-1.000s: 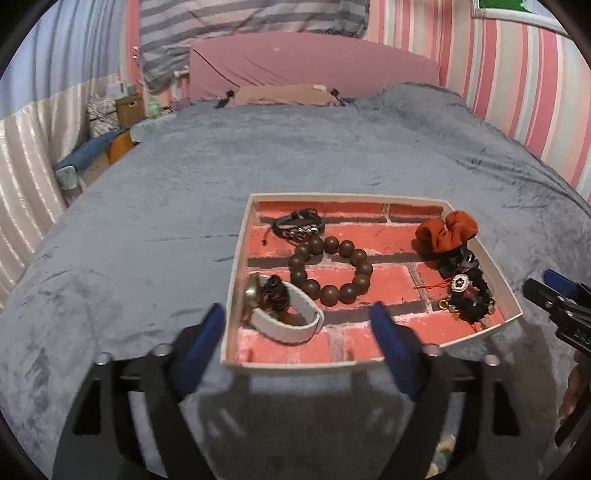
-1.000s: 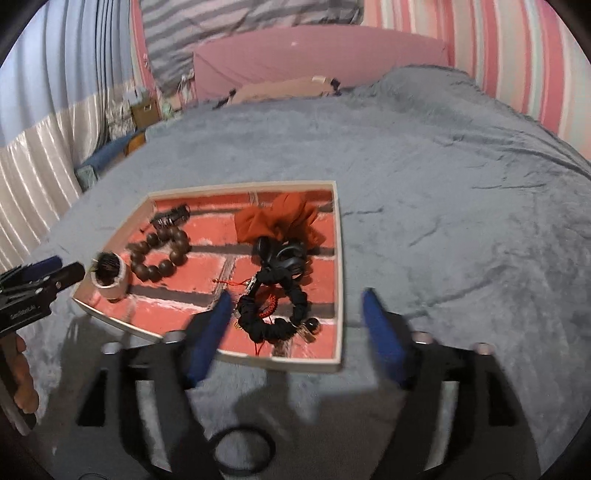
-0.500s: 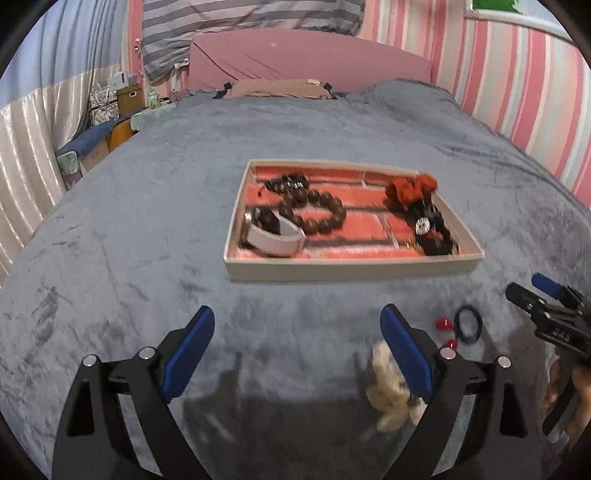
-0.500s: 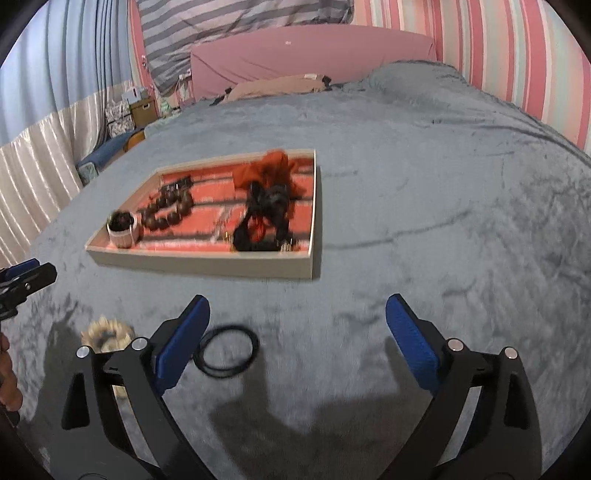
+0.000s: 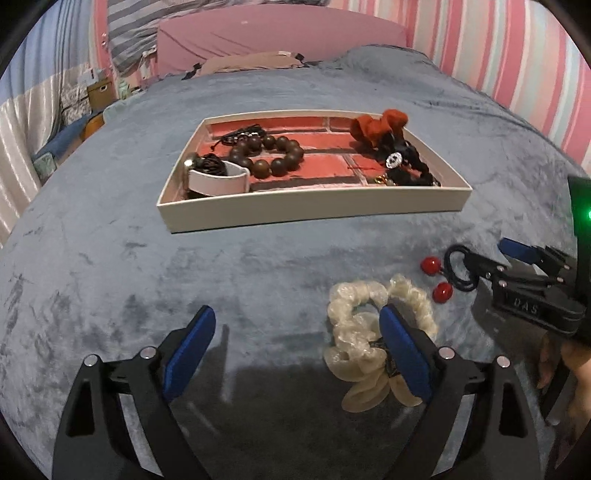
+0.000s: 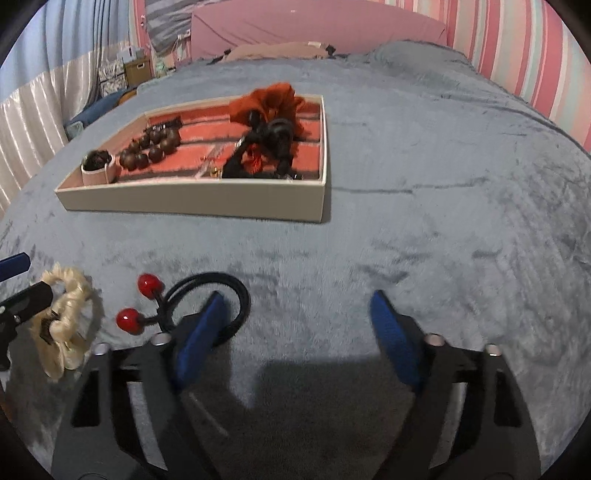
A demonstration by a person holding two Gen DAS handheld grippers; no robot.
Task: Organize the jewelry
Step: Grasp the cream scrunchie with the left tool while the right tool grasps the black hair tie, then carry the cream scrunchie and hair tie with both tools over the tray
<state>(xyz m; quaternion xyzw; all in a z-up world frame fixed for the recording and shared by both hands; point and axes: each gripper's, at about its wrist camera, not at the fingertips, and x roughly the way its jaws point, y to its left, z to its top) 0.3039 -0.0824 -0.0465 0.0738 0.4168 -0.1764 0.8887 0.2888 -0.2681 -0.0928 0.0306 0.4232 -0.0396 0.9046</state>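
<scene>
A cream tray [image 5: 314,210] with a brick-pattern floor lies on the grey bedspread; it also shows in the right wrist view [image 6: 199,203]. It holds a brown bead bracelet [image 5: 273,155], a white band [image 5: 218,181], an orange scrunchie [image 5: 376,125] and black jewelry [image 5: 406,162]. In front of the tray lie a cream scrunchie [image 5: 354,317] and a black hair tie with two red balls [image 6: 207,291]. My left gripper [image 5: 295,339] is open, its right finger over the cream scrunchie. My right gripper [image 6: 295,325] is open, its left finger over the black hair tie.
The grey bedspread [image 6: 443,184] spreads wide to the right of the tray. A pink headboard [image 5: 280,33] and pillows stand at the far end. Boxes and clutter [image 5: 96,92] sit off the bed's left side. Striped walls stand behind.
Both grippers have pulled back from the tray and dropped lower. The cream scrunchie and the red-ball hair tie have come into view near the fingers.
</scene>
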